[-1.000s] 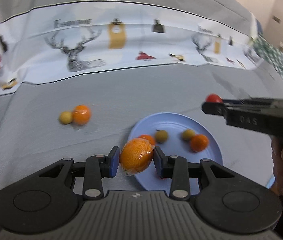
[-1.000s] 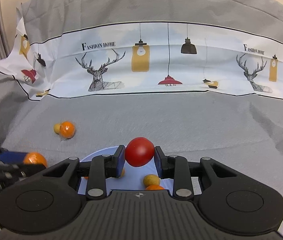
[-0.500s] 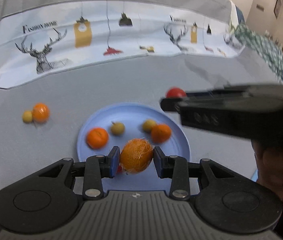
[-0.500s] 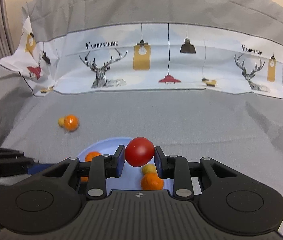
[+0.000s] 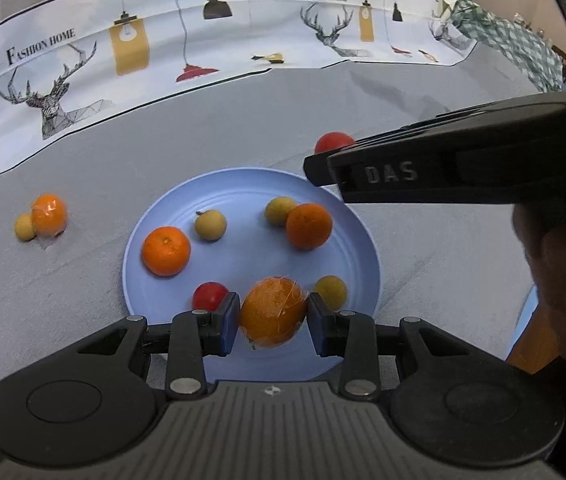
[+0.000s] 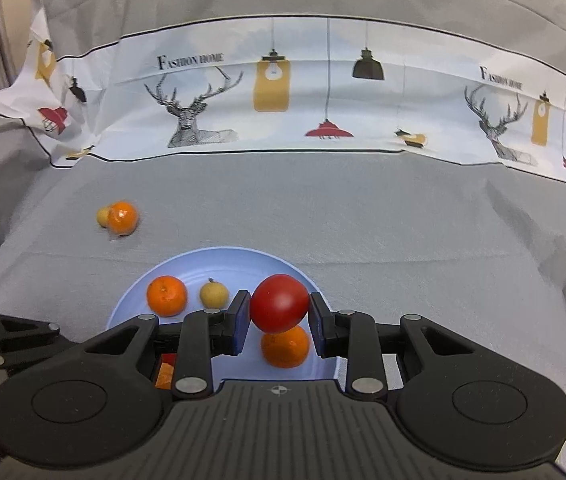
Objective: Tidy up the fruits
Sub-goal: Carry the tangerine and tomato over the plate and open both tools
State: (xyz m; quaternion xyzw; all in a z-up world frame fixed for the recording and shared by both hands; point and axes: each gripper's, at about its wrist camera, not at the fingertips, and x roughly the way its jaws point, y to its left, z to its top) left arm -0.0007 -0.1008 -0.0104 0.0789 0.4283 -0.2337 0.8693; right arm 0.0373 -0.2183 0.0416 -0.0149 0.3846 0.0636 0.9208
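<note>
Grey cloth (image 5: 83, 280) carried round blue plate (image 5: 155, 240). Left gripper (image 5: 271, 320) clamped my plastic-wrapped orange (image 5: 273, 312) over its six-o'clock rim; right gripper (image 6: 279, 316) clamped smooth red fruit (image 6: 279, 302). Placing step; next I judged releasing both.

Matt grey cloth (image 5: 83, 288) under a smooth blue plastic plate (image 5: 355, 248); a glossy red tomato (image 6: 279, 302).

Home setting: printed deer-and-lamp cloth (image 6: 323, 92), fruit plate (image 5: 155, 236).
</note>
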